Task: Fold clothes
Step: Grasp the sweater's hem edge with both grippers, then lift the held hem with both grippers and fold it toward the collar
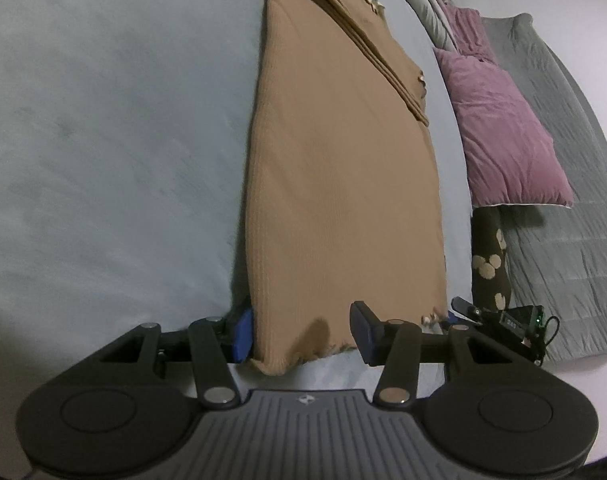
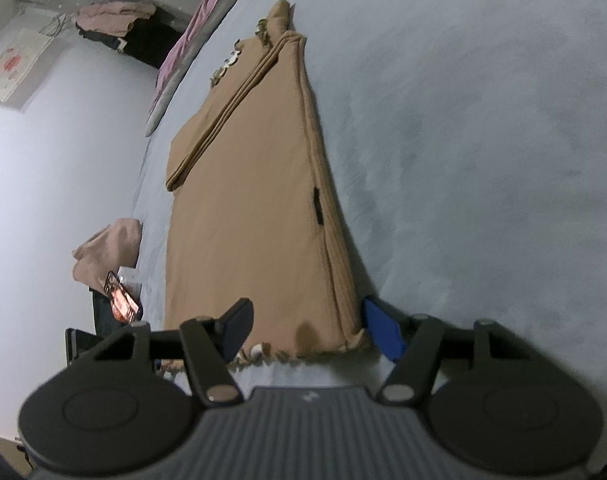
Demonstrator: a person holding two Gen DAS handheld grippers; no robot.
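The tan ribbed garment lies flat on the pale blue bedsheet, folded lengthwise into a long strip, with a sleeve laid diagonally across its far half. Its frayed hem is the end nearest me.

My left gripper sits at that hem with its jaws parted. One blue pad is against the garment's outer edge, the other rests over the cloth; I can't tell whether they pinch anything.

My right gripper straddles the hem's other corner, fingers apart, and I see no clamping.

Beside the garment, past the sheet's edge, lie a purple pillow and a grey quilt. A crumpled pinkish cloth sits off the garment's side.
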